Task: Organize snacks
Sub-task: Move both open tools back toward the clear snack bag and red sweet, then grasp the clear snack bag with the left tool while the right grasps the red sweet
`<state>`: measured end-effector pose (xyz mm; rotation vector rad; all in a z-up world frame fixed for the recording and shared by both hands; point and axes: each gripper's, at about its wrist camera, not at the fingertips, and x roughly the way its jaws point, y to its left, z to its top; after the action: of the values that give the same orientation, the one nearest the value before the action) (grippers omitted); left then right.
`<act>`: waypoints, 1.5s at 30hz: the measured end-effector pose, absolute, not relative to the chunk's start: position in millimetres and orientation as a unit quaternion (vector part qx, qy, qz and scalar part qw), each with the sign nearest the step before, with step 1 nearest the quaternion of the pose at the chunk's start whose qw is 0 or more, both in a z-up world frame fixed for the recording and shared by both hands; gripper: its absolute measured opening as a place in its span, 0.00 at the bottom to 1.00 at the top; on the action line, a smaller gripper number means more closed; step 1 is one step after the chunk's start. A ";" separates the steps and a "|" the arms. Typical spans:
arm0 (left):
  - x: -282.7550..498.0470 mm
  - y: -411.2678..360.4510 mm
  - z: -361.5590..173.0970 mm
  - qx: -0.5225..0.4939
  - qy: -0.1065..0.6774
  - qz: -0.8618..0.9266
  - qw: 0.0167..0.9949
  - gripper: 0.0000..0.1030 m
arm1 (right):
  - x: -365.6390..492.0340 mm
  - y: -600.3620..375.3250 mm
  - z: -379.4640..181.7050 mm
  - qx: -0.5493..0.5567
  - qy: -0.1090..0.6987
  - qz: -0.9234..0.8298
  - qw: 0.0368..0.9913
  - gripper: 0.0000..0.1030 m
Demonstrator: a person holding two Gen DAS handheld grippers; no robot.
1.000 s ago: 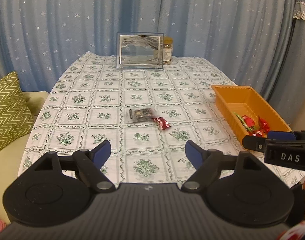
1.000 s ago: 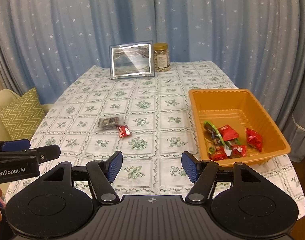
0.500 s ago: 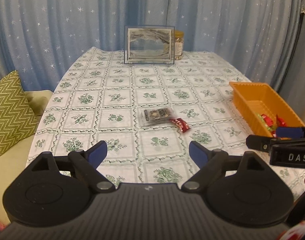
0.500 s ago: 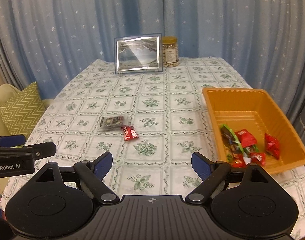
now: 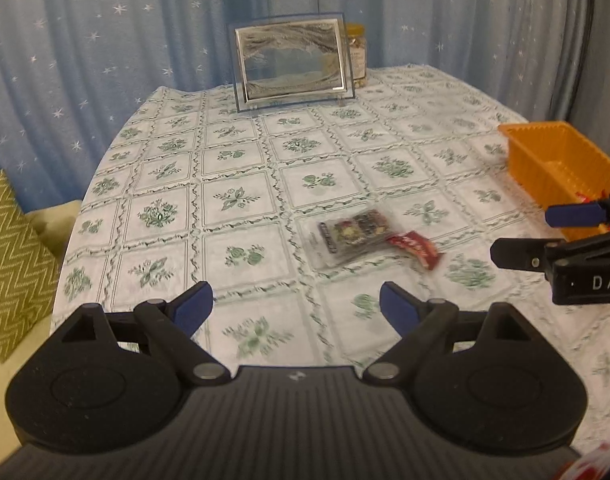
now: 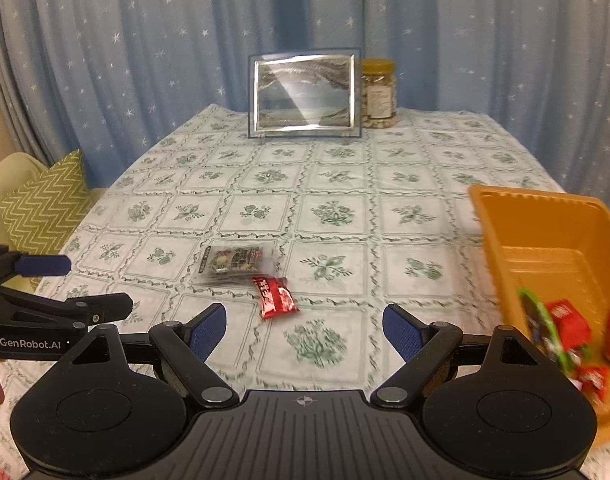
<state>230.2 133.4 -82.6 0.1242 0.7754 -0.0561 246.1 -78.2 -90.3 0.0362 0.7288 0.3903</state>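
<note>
Clear pack (image 6: 235, 261): flat on the cloth, near the middle of the table, dark snacks showing inside.
Red pack (image 6: 276, 296): small, flat on the cloth, touching the near corner of the clear pack, tilted.
Same two from the left side: clear pack (image 5: 351, 236), red pack (image 5: 415, 249) just to its right.
Left gripper (image 5: 296, 308): blue pads wide apart, nothing between them, above the cloth, just short of the clear pack.
Right gripper (image 6: 304, 330): blue pads wide apart, nothing between them, above the cloth, red pack just ahead.
Both tools: side by side, each one poking into the other's view from the edge.
Bin (image 6: 545, 236): orange, on the right side of the table, well apart from the two loose packs.
In the bin: some red packs (image 6: 571, 322) and a green one (image 6: 539, 320), piled at the near end.
Cloth (image 6: 405, 176): white with green flower squares, covering the table.
Frame (image 6: 304, 94): standing at the far end.
Jar (image 6: 379, 94): yellow lid, just right of the frame.
Curtain (image 6: 145, 40): blue with white stars, behind the table.
Pillow (image 6: 45, 204): green zigzags, off the left side.
</note>
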 end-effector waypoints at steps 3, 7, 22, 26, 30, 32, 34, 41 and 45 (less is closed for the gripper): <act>244.4 140.8 -90.2 0.064 0.381 -0.033 0.922 0.87 | 259.5 -68.5 -102.1 0.008 0.353 0.201 0.914 0.83; 260.1 146.2 -99.6 0.075 0.385 -0.045 0.919 0.87 | 275.0 -57.1 -117.2 -0.005 0.353 0.221 0.909 0.76; 294.9 139.2 -122.5 0.102 0.385 -0.095 0.912 0.87 | 304.6 -29.4 -156.6 -0.060 0.360 0.245 0.898 0.30; 303.5 132.6 -124.9 0.107 0.378 -0.121 0.912 0.87 | 302.1 -36.2 -154.2 -0.052 0.352 0.235 0.905 0.26; 314.7 121.3 -129.9 0.131 0.374 -0.150 0.906 0.87 | 301.5 -52.8 -151.9 -0.035 0.355 0.218 0.908 0.26; 321.7 115.6 -133.4 0.140 0.376 -0.159 0.902 0.86 | 300.9 -60.0 -151.5 -0.030 0.358 0.210 0.909 0.26; 328.7 110.1 -137.2 0.146 0.378 -0.167 0.899 0.85 | 300.4 -67.6 -152.0 -0.024 0.362 0.203 0.910 0.26; 345.0 93.1 -147.3 0.180 0.383 -0.188 0.886 0.79 | 297.0 -84.3 -152.5 -0.011 0.368 0.188 0.911 0.26; 349.3 92.2 -148.1 0.168 0.393 -0.201 0.881 0.68 | 296.0 -87.6 -154.2 -0.009 0.371 0.185 0.910 0.26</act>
<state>349.3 92.2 -148.1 0.3505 0.8191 -0.4184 296.0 -87.6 -154.2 -0.0175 0.7648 0.3814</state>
